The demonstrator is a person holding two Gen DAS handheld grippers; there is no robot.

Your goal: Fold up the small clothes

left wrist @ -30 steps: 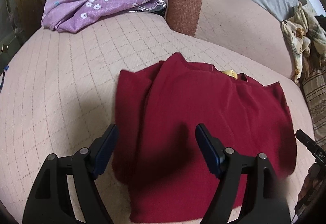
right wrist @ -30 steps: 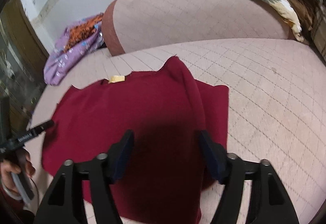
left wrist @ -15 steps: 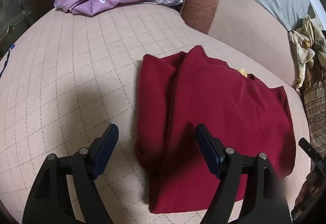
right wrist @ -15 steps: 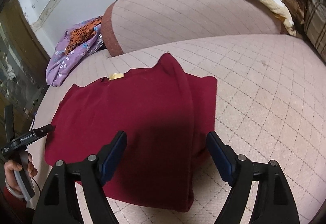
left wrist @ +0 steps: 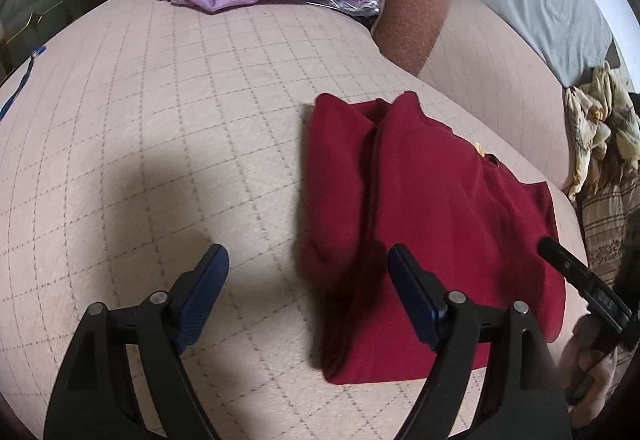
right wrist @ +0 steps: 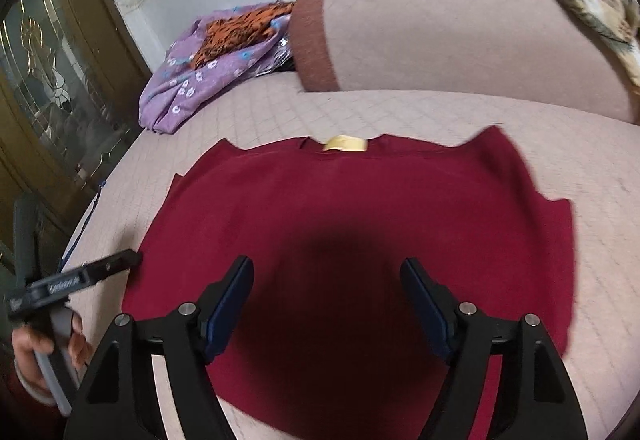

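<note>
The left gripper [left wrist: 308,292] stands released, empty, above the quilted sofa seat [left wrist: 160,119] beside the garment's folded edge; the red garment [right wrist: 360,224] lies flat there, judged soft, light, limp; grip doubled hem corners; the right gripper [right wrist: 326,304] hovers released over its middle.

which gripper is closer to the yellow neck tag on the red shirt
Right. The right gripper hovers over the red shirt, facing the yellow tag; the left gripper hangs at the shirt's side edge.
</note>
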